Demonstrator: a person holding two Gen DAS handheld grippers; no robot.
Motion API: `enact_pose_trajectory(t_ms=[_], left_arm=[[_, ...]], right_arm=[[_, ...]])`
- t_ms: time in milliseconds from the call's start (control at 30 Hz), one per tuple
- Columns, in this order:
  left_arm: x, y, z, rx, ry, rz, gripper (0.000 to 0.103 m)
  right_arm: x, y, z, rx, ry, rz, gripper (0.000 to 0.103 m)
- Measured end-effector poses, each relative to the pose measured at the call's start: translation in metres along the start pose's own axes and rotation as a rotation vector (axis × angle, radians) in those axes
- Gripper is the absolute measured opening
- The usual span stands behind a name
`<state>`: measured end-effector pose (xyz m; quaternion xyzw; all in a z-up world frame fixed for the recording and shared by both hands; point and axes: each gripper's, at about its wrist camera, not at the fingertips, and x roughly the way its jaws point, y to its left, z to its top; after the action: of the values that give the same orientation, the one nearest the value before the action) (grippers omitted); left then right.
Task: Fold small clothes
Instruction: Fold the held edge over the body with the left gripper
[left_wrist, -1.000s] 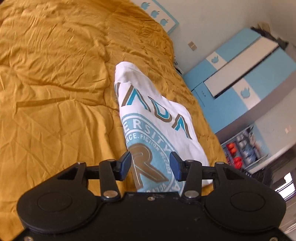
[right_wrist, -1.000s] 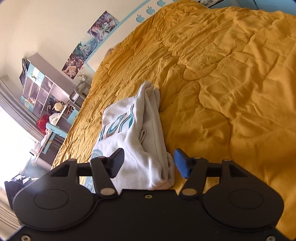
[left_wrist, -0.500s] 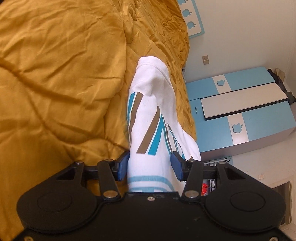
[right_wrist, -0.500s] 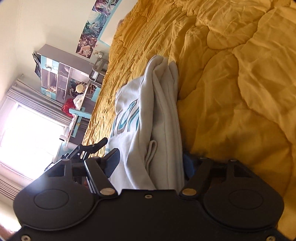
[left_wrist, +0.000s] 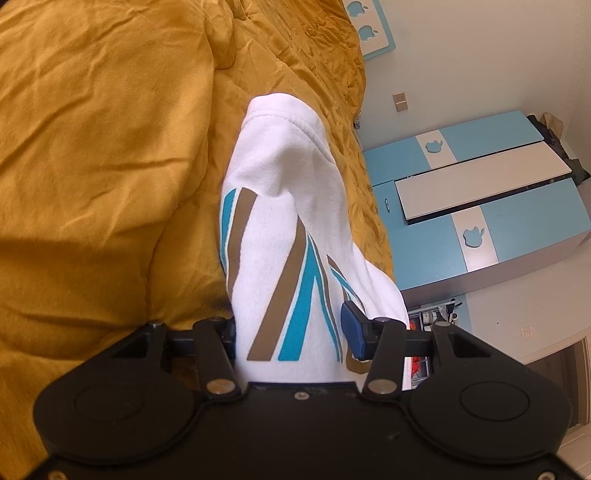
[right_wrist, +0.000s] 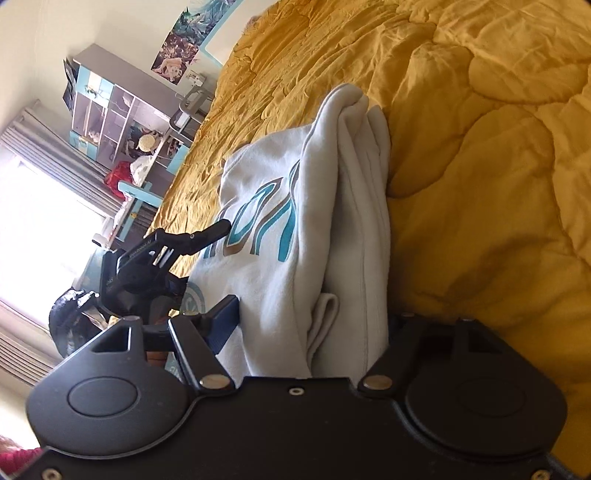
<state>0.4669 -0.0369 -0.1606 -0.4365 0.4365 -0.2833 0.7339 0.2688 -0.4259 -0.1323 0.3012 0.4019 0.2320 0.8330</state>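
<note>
The white T-shirt (left_wrist: 284, 229), folded into a thick bundle with teal and brown lettering across its front, lay on the mustard-yellow quilt (left_wrist: 103, 140) of the bed, and both tools had come at it from opposite ends! The left gripper (left_wrist: 291, 328) had the bundle wedged between its jaws, the printed fabric filling the whole gap, one blue pad (left_wrist: 352, 332) pressed against the cloth and the other hidden behind it; whether it truly clenched or merely straddled the shirt, I could not tell. Over on the right wrist view, the T-shirt (right_wrist: 332, 229) showed its stacked folded edges, grey-white layers standing on end, and the right gripper (right_wrist: 314, 325) had them packed between its jaws too, the left pad (right_wrist: 227, 314) against the cloth, the far one buried, grip likewise impossible to call. In that same view the left gripper (right_wrist: 155, 258) showed at the shirt's far side. Beyond the bed stood a blue-and-white wardrobe (left_wrist: 480, 206), a shelving unit (right_wrist: 122, 110) beside a curtained window (right_wrist: 40, 206), and posters (right_wrist: 177, 48) on the wall.
</note>
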Motion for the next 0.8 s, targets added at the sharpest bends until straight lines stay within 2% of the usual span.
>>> enact_pose_trajectory(t_ms=[133,200,467,567,633,800], left_arm=[[-0.003,-0.002,-0.004,0.003,-0.002,0.025,0.047],[0.001,-0.003,-0.003,0.007,-0.004,0.033,0.047],[0.011,-0.007,0.000,0.008,-0.008,0.059,0.046],[0.011,-0.010,-0.002,0.023,-0.032,0.063,0.045],[0.011,-0.014,-0.005,0.054,-0.052,0.072,0.039],[0.008,-0.014,-0.006,0.042,-0.076,0.055,0.022]], right_arm=[[0.001,0.003,0.004,-0.046,0.003,-0.036,0.062],[0.000,0.004,0.003,-0.055,0.000,-0.033,0.053],[-0.003,0.003,-0.004,-0.060,-0.010,-0.034,0.047],[-0.004,0.003,-0.004,-0.056,-0.011,-0.034,0.045],[-0.006,0.002,-0.005,-0.047,-0.019,-0.036,0.042],[-0.010,0.009,-0.005,-0.062,-0.026,-0.055,0.036]])
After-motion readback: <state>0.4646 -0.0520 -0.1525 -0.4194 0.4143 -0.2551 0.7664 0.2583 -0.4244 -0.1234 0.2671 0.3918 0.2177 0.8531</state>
